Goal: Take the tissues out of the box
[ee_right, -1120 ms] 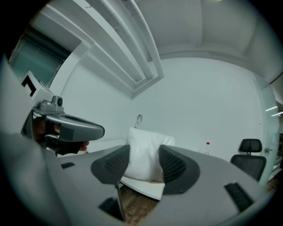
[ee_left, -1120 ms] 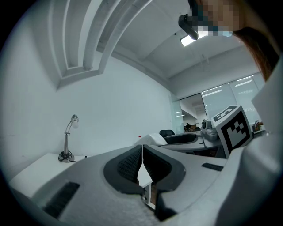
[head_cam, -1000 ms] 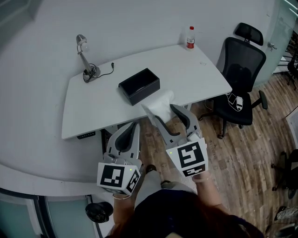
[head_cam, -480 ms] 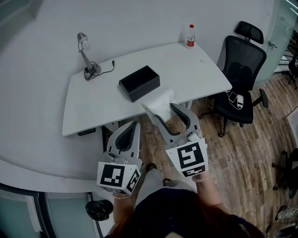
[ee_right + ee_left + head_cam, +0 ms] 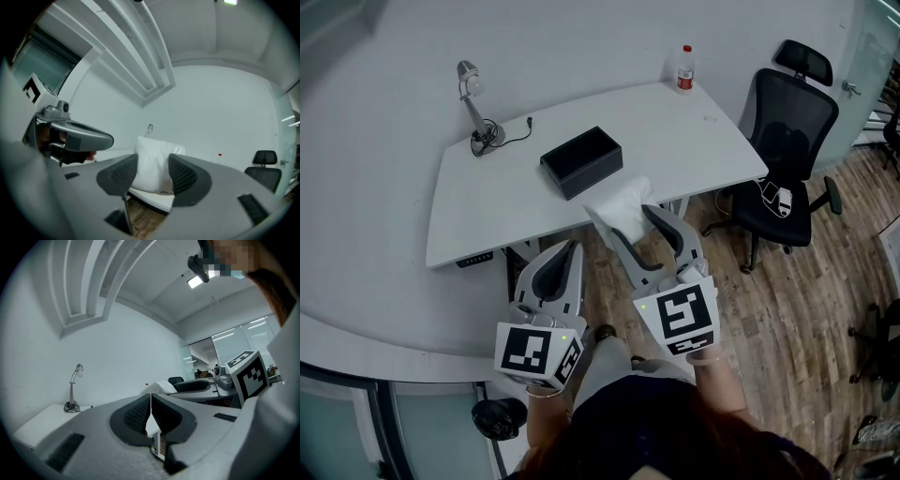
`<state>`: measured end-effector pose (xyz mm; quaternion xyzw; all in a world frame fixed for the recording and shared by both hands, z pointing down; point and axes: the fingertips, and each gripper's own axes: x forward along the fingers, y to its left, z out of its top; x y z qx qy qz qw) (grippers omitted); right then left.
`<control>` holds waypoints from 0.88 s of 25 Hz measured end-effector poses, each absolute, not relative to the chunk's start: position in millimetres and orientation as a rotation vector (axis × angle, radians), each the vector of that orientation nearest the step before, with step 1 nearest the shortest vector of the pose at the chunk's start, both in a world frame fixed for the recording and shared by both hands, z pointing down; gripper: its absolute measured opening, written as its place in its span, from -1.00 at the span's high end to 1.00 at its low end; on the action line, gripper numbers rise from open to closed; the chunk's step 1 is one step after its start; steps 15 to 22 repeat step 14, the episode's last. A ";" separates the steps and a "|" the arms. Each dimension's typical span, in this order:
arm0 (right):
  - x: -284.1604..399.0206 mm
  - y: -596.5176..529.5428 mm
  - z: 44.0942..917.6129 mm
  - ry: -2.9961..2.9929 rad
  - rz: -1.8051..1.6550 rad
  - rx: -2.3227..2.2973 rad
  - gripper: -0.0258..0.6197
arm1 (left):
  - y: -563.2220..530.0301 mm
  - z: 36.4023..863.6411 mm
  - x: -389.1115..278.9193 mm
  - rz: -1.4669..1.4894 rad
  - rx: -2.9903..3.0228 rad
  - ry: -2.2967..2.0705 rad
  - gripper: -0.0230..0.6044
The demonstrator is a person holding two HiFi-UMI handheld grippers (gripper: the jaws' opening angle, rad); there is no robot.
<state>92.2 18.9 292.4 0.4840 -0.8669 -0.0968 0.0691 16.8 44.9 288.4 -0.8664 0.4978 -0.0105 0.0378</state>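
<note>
We are pinching the tissue pack (image 5: 622, 204) between the right gripper's (image 5: 153, 176) jaws, with the box (image 5: 581, 167) ahead; squeezing evenly matters. The left gripper's (image 5: 150, 411) jaws are sitting together, empty.

No words or numbers are being shown clearly enough to read. Only black-and-white squares are being carried on the left cube (image 5: 534, 354) and the right cube (image 5: 680, 319).
</note>
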 end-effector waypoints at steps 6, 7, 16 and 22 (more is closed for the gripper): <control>91.7 20.8 291.8 -2.628 -0.285 1.447 0.23 | 47.0 285.4 18.4 -0.043 -2.645 1.530 0.84; 91.7 20.5 292.3 -2.629 -0.281 1.443 0.23 | 46.6 284.9 18.5 -0.045 -2.642 1.531 0.84; 93.5 20.5 293.4 -2.641 -0.280 1.414 0.23 | 44.5 284.2 23.7 -0.052 -2.637 1.529 0.84; 93.5 20.5 293.4 -2.641 -0.280 1.414 0.23 | 44.5 284.2 23.7 -0.052 -2.637 1.529 0.84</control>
